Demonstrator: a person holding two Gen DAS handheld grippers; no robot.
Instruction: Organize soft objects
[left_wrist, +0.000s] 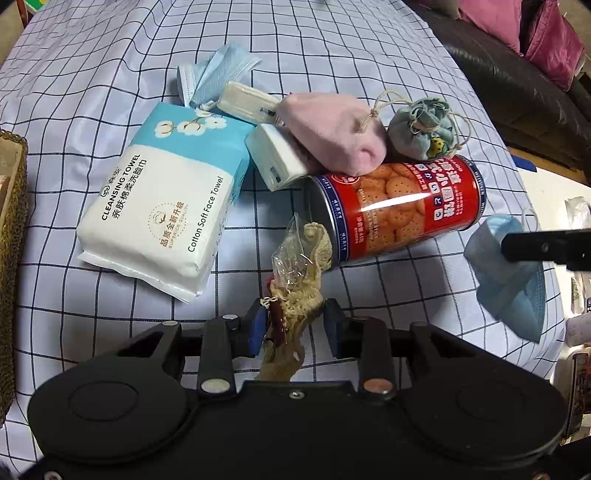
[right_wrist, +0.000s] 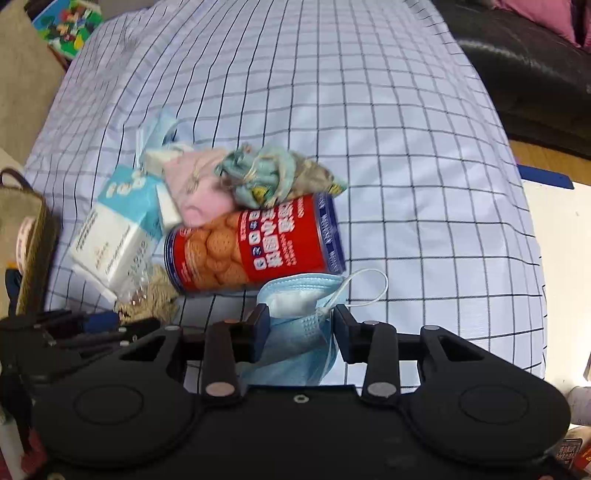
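My left gripper (left_wrist: 295, 325) is shut on a beige crochet piece in a clear plastic bag (left_wrist: 299, 273), held above the checked cloth. My right gripper (right_wrist: 301, 330) is shut on a blue face mask (right_wrist: 295, 325); that mask also shows in the left wrist view (left_wrist: 509, 280) with a right finger (left_wrist: 543, 247) on it. A pink pouch (left_wrist: 332, 133), a blue-grey drawstring sachet (left_wrist: 424, 129), a second blue mask (left_wrist: 218, 74) and a cleansing towel pack (left_wrist: 166, 195) lie in a pile.
A red biscuit can (left_wrist: 402, 206) lies on its side in front of the pile. A white box (left_wrist: 273, 158) sits beside the pack. A woven basket (left_wrist: 11, 236) stands at the left edge. A dark sofa (left_wrist: 517, 92) is behind the table.
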